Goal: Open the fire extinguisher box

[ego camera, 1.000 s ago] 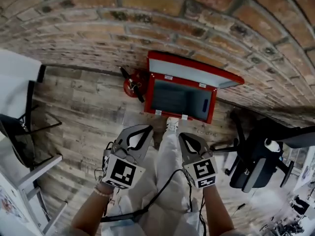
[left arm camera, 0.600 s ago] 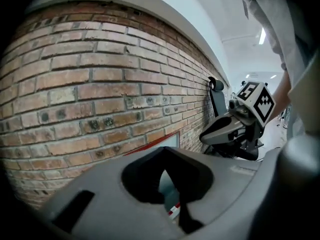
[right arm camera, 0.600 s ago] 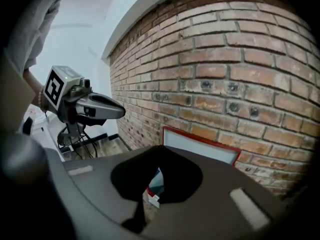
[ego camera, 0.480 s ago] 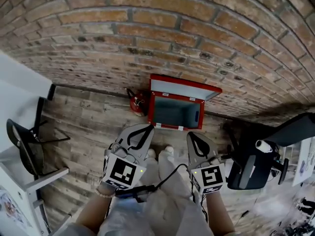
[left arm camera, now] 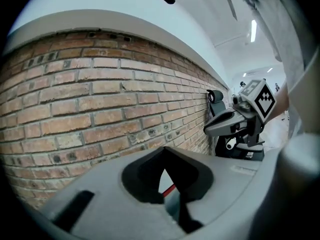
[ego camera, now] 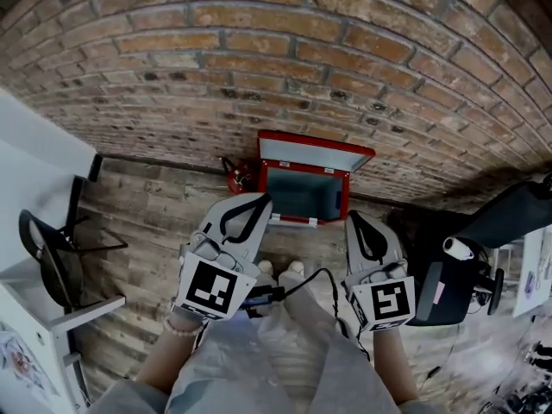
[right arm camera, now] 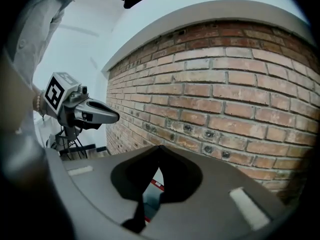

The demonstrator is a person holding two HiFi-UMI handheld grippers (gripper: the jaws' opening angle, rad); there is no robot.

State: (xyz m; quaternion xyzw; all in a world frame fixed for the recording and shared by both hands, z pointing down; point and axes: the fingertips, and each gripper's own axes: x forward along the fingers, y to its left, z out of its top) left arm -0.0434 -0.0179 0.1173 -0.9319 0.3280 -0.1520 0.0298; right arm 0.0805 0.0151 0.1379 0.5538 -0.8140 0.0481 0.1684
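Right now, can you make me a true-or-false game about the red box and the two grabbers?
1. The red box sits on the floor with its lid up. True.
2. The left gripper is holding the lid. False: its jaws are together on nothing, and it is held clear of the box.
3. The right gripper has its jaws together and is empty. True.
4. The box stands against a white wall. False: it stands against a brick wall.
5. A red fire extinguisher is on the floor beside the box. True.
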